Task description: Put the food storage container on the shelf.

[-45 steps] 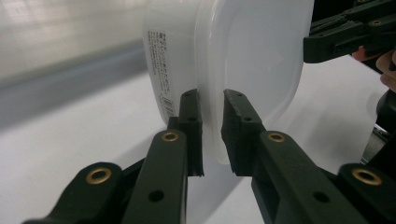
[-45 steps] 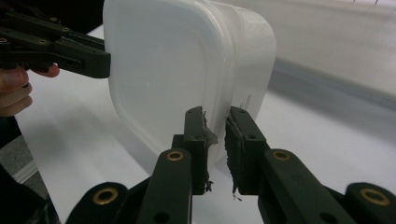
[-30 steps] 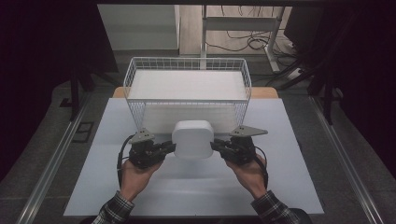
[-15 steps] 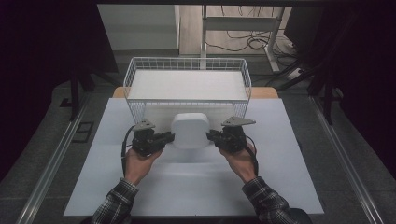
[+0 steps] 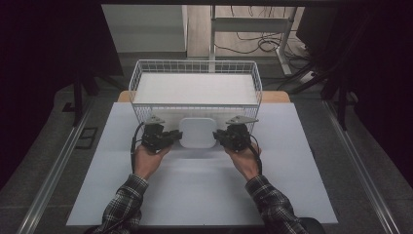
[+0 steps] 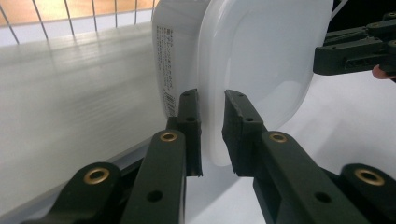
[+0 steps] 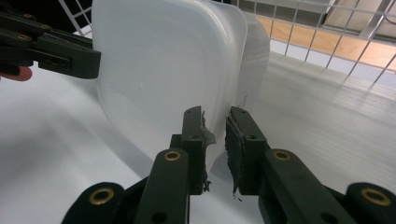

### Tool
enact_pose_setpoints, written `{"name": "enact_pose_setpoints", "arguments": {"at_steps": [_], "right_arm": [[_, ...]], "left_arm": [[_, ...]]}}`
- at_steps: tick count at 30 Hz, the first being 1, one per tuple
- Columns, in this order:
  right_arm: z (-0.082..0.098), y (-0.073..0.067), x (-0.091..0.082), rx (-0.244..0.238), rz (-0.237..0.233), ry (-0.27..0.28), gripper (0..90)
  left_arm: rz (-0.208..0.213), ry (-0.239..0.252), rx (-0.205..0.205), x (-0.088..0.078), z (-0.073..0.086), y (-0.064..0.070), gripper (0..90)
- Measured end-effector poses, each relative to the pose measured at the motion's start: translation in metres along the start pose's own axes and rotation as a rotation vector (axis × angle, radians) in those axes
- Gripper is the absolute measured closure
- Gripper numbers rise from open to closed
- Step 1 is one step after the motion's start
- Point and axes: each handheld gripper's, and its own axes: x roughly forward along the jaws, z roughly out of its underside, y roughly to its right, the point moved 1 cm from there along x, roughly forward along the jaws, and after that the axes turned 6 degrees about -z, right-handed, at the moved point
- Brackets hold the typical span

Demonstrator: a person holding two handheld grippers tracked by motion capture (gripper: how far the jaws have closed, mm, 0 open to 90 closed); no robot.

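Note:
A white translucent plastic container [image 5: 197, 132] with a lid hangs between my two grippers, just in front of the wire basket [image 5: 195, 63]. My left gripper [image 5: 176, 136] pinches its left rim and my right gripper [image 5: 217, 136] its right rim. In the left gripper view the jaws [image 6: 212, 135] are shut on the container's [image 6: 261, 60] rim, with the right gripper [image 6: 355, 51] on the far side. In the right gripper view the jaws [image 7: 215, 144] clamp the container's [image 7: 154, 70] rim, and the left gripper [image 7: 51, 51] shows at the upper left.
The white wire basket stands at the back of the white table mat [image 5: 204, 185], with a flat white sheet [image 5: 195, 87] lining its floor. Its front wall [image 7: 303, 28] is close behind the container. Dark floor and metal rails flank the table.
Both hands have carried the container forward, away from the person and toward the basket's front wall, and a little lower. Both grips stay the same.

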Motion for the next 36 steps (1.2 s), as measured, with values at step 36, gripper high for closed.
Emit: {"name": "enact_pose_setpoints", "arguments": {"at_steps": [36], "right_arm": [[-0.004,0.014,0.03,0.018,0.054,0.043,60.6]], "left_arm": [[-0.113,0.06,0.023,0.026,-0.005,-0.006,65.6]]}}
